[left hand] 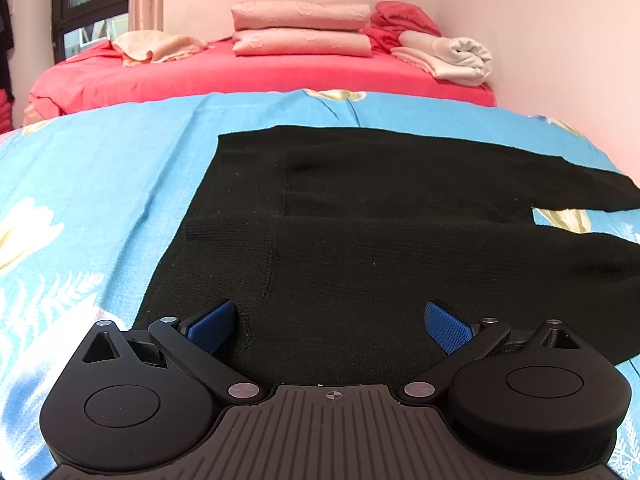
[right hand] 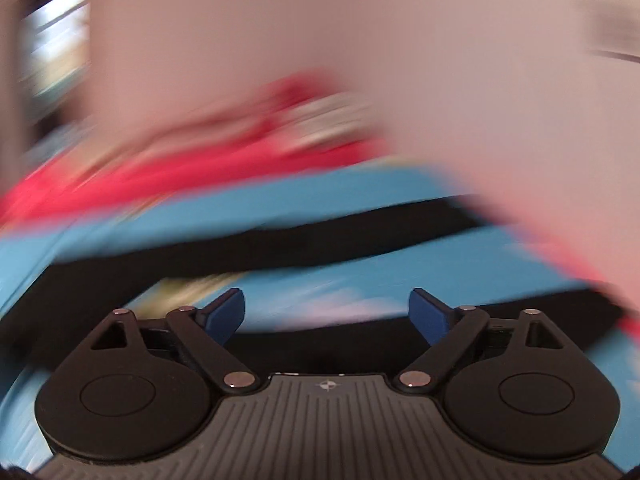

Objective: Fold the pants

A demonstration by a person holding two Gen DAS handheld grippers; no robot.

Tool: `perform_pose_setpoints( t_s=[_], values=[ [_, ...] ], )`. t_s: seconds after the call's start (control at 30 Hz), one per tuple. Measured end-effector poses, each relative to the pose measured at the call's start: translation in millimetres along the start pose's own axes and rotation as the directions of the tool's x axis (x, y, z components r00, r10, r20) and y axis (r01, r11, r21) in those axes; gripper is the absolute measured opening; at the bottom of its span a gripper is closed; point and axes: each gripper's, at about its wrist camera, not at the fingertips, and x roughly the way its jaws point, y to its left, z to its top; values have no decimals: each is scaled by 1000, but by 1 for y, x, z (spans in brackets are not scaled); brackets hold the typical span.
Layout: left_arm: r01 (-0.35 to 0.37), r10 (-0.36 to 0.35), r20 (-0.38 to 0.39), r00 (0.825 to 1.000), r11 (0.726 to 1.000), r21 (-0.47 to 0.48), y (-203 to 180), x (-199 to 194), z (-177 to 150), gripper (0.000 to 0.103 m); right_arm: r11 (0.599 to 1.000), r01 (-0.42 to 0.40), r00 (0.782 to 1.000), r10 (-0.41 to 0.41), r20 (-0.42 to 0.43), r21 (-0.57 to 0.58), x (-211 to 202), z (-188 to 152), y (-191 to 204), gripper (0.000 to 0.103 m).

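Only left view sharp, black pants [left hand: 360, 240] flat, pillows [left hand: 301, 30]

Left gripper [left hand: 329, 326] and right gripper [right hand: 327, 314]: black round housings, silver pivot screws, blue textured pads, grey ribbed base, crosshair mark.

Black pants [left hand: 360, 240] on a blue floral sheet [left hand: 100, 184] — pink pillows [left hand: 300, 28] beyond.
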Motion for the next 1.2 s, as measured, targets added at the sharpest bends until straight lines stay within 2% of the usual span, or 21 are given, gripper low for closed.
perform_pose_setpoints(
  t_s=[0.03,0.07,0.1,0.17,0.23,0.27,0.3,0.33,0.5,0.67,0.77,0.8,0.83,0.87,0.9,0.97,1.07,1.13,1.2],
  values=[
    [2,-2,0,1000,1000,-2,0,0,0,103,993,-70,997,66,-42,-90,7,-4,28,91],
    [3,-3,1,1000,1000,-4,1,0,0,103,982,-107,993,98,-64,-156,13,-8,50,90],
    [5,-5,2,1000,1000,-6,1,0,0,103,967,-135,989,119,-88,-215,20,-11,68,86],
    [9,-9,3,1000,1000,-9,2,-1,1,103,945,-147,985,114,-127,-292,45,-13,91,67],
    [15,-14,6,1000,1000,-15,4,-1,1,103,941,-151,980,102,-171,-304,70,-12,92,40],
    [19,-19,7,1000,1000,-19,5,-2,1,103,947,-154,976,100,-195,-283,79,-12,89,40],
    [23,-23,9,1000,999,-24,6,-2,1,103,957,-163,973,116,-199,-241,96,-12,82,30],
    [26,-26,11,1000,999,-29,8,-3,1,103,961,-183,967,138,-213,-205,90,-10,77,5],
    [50,-47,33,998,995,-84,16,-10,1,103,933,-288,929,219,-299,-214,42,-13,73,5],
    [36,-34,34,999,995,-90,15,-12,7,103,931,-259,939,180,-292,-257,42,-24,78,6],
    [27,-24,46,999,998,-59,9,-18,13,103,929,-226,960,162,-227,-291,46,-21,87,26],
    [26,-23,53,998,998,-52,8,-19,16,103,932,-213,968,161,-193,-294,43,-18,88,52],
    [26,-24,58,998,998,-48,8,-20,18,103,934,-208,973,166,-162,-291,43,-16,91,69],
    [27,-24,57,998,999,-47,7,-19,21,103,937,-209,974,175,-141,-281,42,-15,94,69],
    [23,-20,55,998,999,-47,7,-18,24,103,939,-215,974,185,-131,-270,42,-13,97,65],
    [11,-8,50,999,999,-50,7,-15,27,103,926,-269,961,240,-135,-265,43,-12,108,62],
    [10,-8,41,999,999,-53,7,-15,29,103,867,-360,931,312,-187,-344,47,-16,138,60],
    [9,-7,41,999,999,-52,8,-17,28,103,828,-379,923,305,-235,-413,61,-22,157,50],
    [5,-3,43,999,999,-53,9,-19,26,103,839,-358,928,272,-256,-409,80,-22,164,47]
  ],
)
